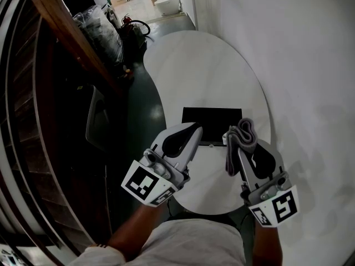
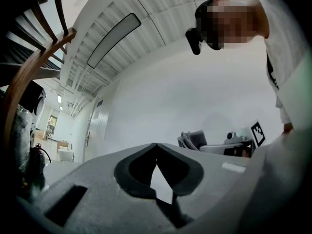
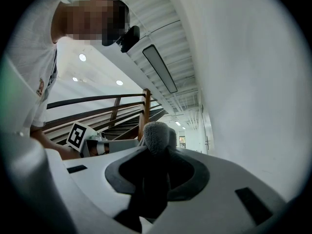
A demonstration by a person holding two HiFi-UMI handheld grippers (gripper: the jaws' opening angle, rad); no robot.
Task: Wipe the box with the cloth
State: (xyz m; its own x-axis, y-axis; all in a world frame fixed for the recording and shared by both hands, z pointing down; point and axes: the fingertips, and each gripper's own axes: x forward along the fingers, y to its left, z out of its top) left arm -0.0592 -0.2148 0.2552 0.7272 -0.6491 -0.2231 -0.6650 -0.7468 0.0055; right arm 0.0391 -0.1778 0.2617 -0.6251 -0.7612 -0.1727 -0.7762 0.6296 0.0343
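The right gripper [image 1: 238,147] is pinching a grey cloth [image 1: 244,133] beside the black box's [image 1: 211,118] near right corner. The left gripper [image 1: 197,129], jaws pressed together and empty, is hovering at its near left corner.

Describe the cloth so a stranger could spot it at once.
Find the round white table by the wall, then the black rectangular box on it. At the box's near right corner the right tongs pinch the cloth: the only soft thing there, grey and folded, looping up past the tips.
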